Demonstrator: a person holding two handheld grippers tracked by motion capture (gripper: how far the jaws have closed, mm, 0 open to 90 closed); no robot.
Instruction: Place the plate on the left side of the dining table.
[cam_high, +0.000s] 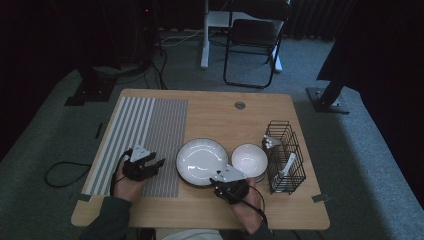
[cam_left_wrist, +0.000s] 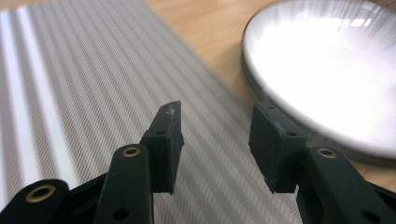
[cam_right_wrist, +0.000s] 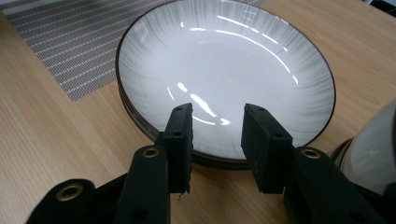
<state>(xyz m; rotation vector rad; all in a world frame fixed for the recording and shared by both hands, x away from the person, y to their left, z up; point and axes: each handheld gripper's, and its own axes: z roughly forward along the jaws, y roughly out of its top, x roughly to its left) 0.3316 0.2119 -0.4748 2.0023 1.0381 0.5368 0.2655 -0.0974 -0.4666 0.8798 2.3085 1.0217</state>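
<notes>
Your right tongs (cam_right_wrist: 215, 128) hover apart at the near rim of the plate (cam_right_wrist: 224, 70); your left tongs (cam_left_wrist: 215, 137) gape beside it, over the mat (cam_left_wrist: 84, 93).

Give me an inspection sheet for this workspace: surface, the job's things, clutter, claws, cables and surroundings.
Surface: light wooden table; grey striped placemat on its left part.
Job's things: large white ribbed plate with dark rim at centre, apparently stacked on others; small white bowl beside it.
Clutter: black wire basket holding white utensils, at the right.
Claws: left claw open over the placemat; right claw open, above the plate's near rim, gripping nothing.
Cables: black cable on the floor, left of the table.
Surroundings: black folding chair, grey carpet, dark stands.
</notes>
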